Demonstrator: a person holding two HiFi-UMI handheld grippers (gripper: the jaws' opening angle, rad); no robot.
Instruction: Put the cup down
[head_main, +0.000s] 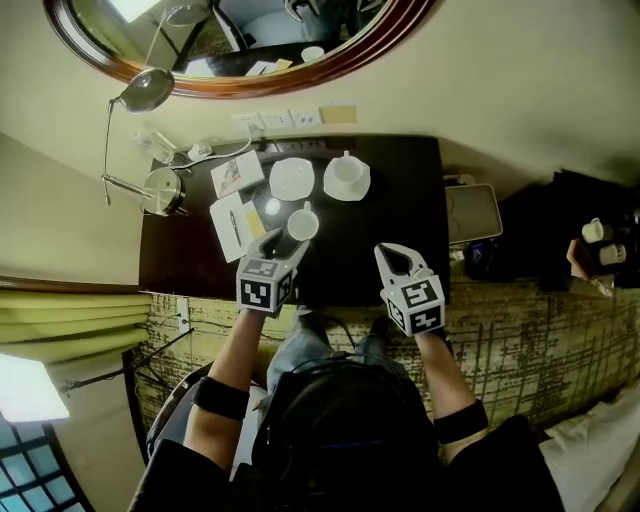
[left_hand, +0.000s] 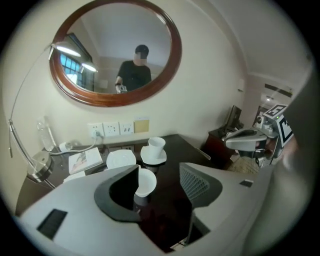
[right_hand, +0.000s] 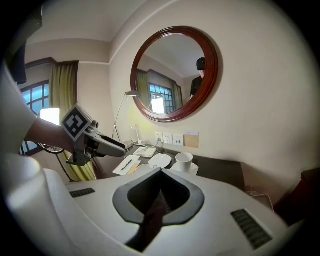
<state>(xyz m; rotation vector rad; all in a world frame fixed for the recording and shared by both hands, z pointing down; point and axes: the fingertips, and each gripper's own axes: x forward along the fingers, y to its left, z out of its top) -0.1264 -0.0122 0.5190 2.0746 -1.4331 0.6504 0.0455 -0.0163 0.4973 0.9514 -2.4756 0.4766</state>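
A small white cup (head_main: 302, 222) stands on the dark table (head_main: 400, 220), just ahead of my left gripper (head_main: 283, 240). In the left gripper view the cup (left_hand: 146, 182) sits against the left jaw's inner side, a little tilted, while the right jaw stands well apart from it. The left gripper (left_hand: 159, 172) is open and its pads do not press on the cup. My right gripper (head_main: 392, 255) hovers over the table's near edge, shut and empty (right_hand: 160, 175). Farther back are an empty saucer (head_main: 291, 178) and a second cup on its saucer (head_main: 347, 175).
A notepad with a pen (head_main: 232, 225) and a booklet (head_main: 237, 175) lie at the table's left. A desk lamp (head_main: 150, 90) stands at the far left. Wall sockets (head_main: 275, 122) and a round mirror (head_main: 250, 50) are behind. A pale tray (head_main: 472, 212) sits right of the table.
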